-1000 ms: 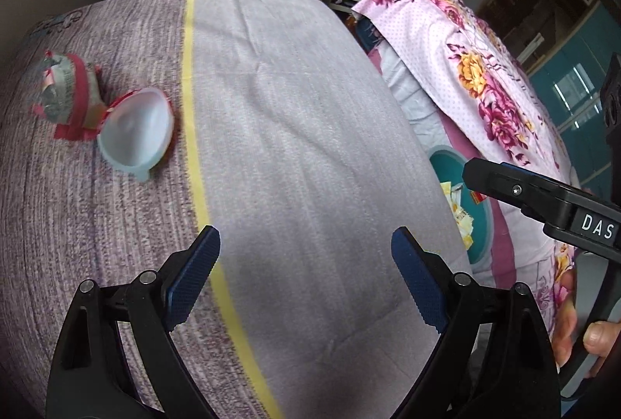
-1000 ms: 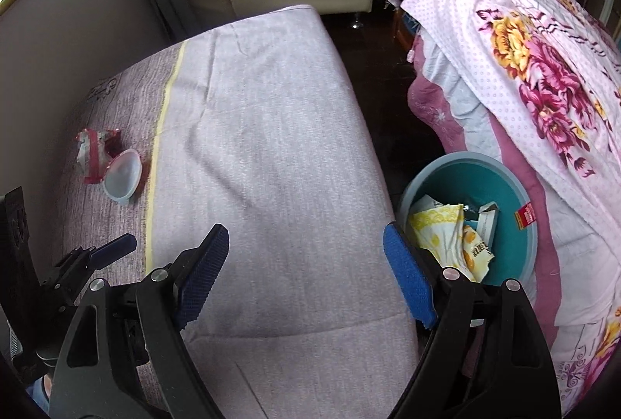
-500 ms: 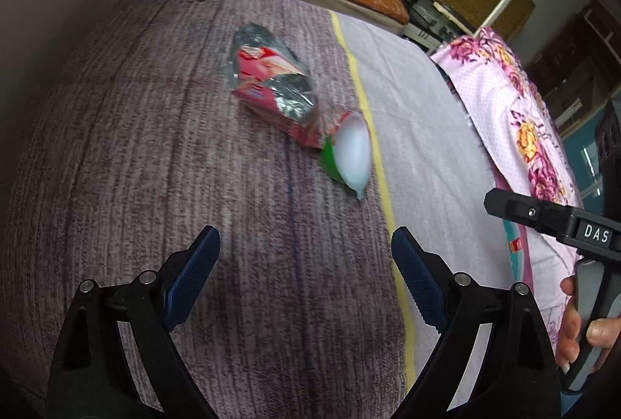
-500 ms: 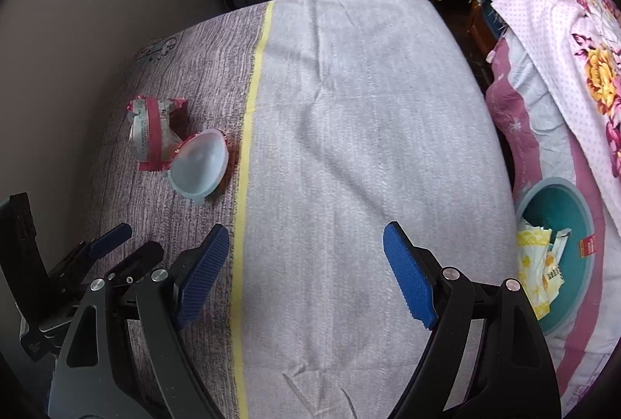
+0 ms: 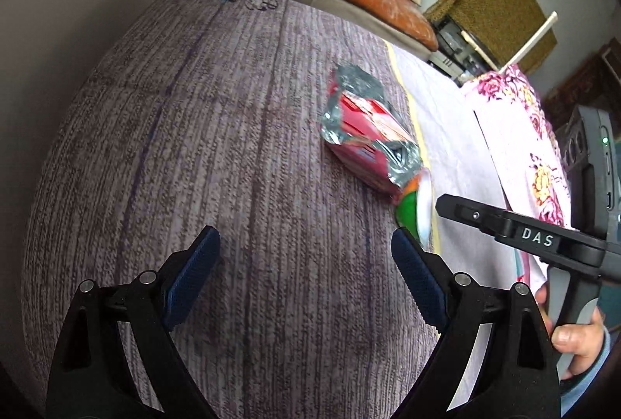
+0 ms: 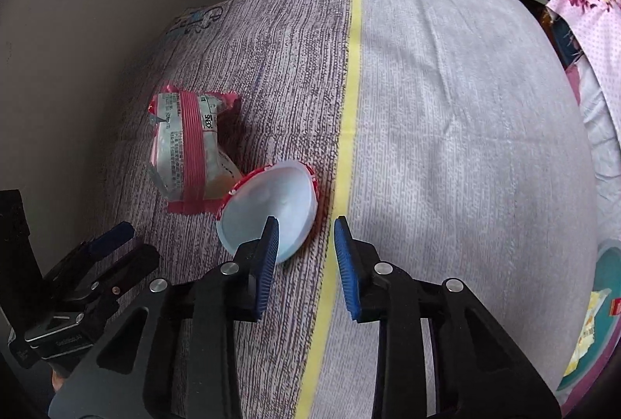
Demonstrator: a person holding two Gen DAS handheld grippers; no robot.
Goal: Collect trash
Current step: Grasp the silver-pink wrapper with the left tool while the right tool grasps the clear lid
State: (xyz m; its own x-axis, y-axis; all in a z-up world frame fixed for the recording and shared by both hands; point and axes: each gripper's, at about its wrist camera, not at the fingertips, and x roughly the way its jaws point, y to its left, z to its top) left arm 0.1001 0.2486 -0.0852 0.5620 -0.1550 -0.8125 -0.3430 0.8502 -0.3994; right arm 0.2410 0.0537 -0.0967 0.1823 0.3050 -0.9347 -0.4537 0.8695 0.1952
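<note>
Right gripper (image 6: 304, 244) closing, nothing between pads (round white plastic lid (image 6: 268, 211) mid-frame); left gripper (image 5: 304, 252) spread wide, empty.

wrapper (image 6: 186, 147) on bed (image 6: 446, 108), touching lid (image 6: 271, 209) at its right.

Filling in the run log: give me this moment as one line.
left claw: open, empty | right claw: closing, nothing gripped, at cup rim | wrapper: on bed, beside cup | bin: holds trash

basin (image 6: 605, 306) cut off, wrapper (image 5: 368, 131) blurred
</note>
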